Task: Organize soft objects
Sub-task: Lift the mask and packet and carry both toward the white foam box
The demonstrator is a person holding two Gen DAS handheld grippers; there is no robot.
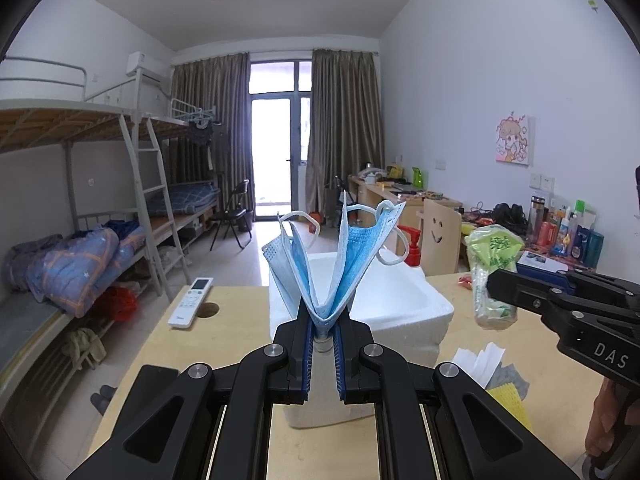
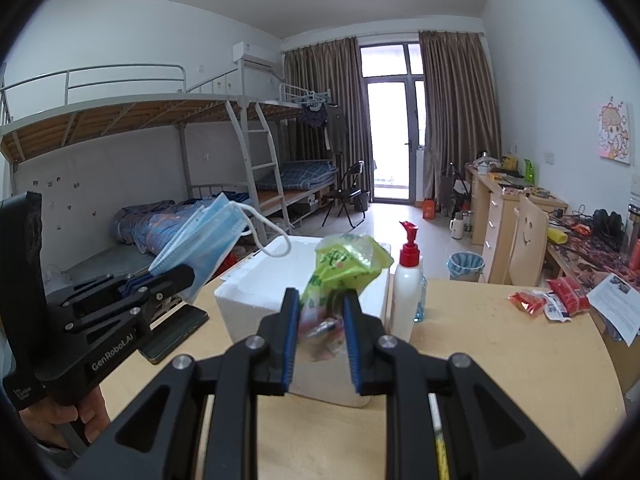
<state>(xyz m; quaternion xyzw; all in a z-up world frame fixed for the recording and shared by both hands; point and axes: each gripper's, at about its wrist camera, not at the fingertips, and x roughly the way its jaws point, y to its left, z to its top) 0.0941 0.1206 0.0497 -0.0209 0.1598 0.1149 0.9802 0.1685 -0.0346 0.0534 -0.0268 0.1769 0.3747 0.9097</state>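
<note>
My left gripper [image 1: 325, 312] is shut on a folded bundle of blue face masks [image 1: 352, 248], whose white ear loops splay upward above the white foam box [image 1: 408, 304]. In the right wrist view the same masks [image 2: 200, 240] stick up from the left gripper [image 2: 176, 276] at the left. My right gripper [image 2: 322, 300] is shut on a crumpled green plastic packet [image 2: 344, 260], held just in front of the foam box [image 2: 256, 284]. From the left wrist view, the packet [image 1: 494, 256] hangs at the tip of the right gripper [image 1: 496, 292], to the right of the box.
A white pump bottle [image 2: 408, 284] with a red top stands right of the box. A remote [image 1: 192, 302] lies on the wooden table [image 1: 240, 320]. White tissues [image 1: 480, 360] and a yellow cloth [image 1: 508, 400] lie near the right. Red snack packets [image 2: 548, 300] sit at the table's far right.
</note>
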